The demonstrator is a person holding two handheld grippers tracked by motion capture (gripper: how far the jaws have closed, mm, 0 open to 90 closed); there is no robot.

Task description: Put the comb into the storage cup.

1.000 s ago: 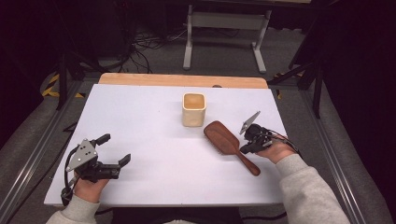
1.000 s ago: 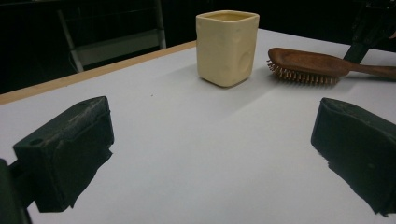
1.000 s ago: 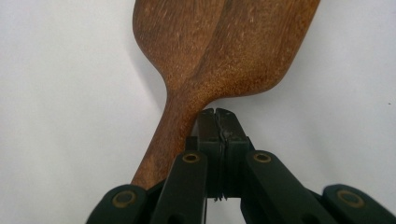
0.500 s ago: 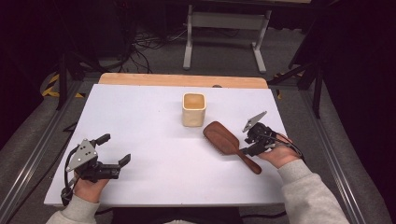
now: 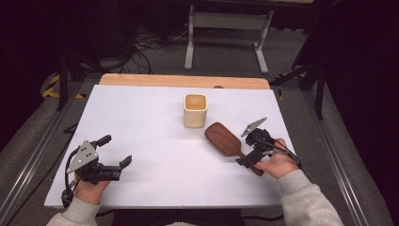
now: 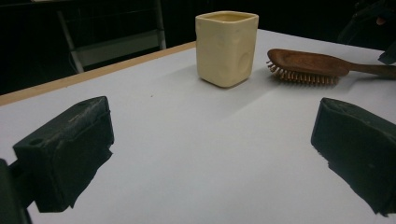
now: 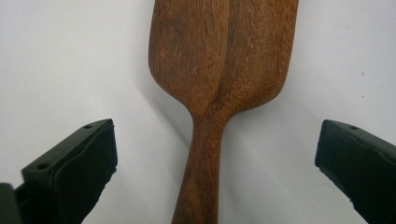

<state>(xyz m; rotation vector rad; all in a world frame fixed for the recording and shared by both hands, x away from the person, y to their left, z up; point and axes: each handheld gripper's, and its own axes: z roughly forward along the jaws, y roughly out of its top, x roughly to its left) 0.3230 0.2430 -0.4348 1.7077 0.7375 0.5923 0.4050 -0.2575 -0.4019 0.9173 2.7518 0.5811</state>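
Note:
A brown wooden hairbrush (image 5: 225, 139) lies bristles down on the white table (image 5: 150, 117), handle toward the near right. My right gripper (image 5: 250, 151) is open and straddles the handle. In the right gripper view the handle (image 7: 205, 168) runs up between the two black fingers (image 7: 74, 168) without touching either. A cream square cup (image 5: 195, 110) stands upright just behind the brush. My left gripper (image 5: 117, 149) is open near the front left, holding nothing. Its own view faces the cup (image 6: 227, 46) and the brush (image 6: 308, 63) between spread fingers (image 6: 70, 144).
A wooden strip (image 5: 183, 81) edges the table's far side. Metal rails (image 5: 33, 160) run along both flanks. Behind the table, a grey stand (image 5: 226, 28) and cables (image 5: 146, 42) sit on the floor. Bare table surface lies between the two grippers.
My right gripper has slid slightly toward the near edge along the brush handle. The brush, the cup and the left gripper have stayed put.

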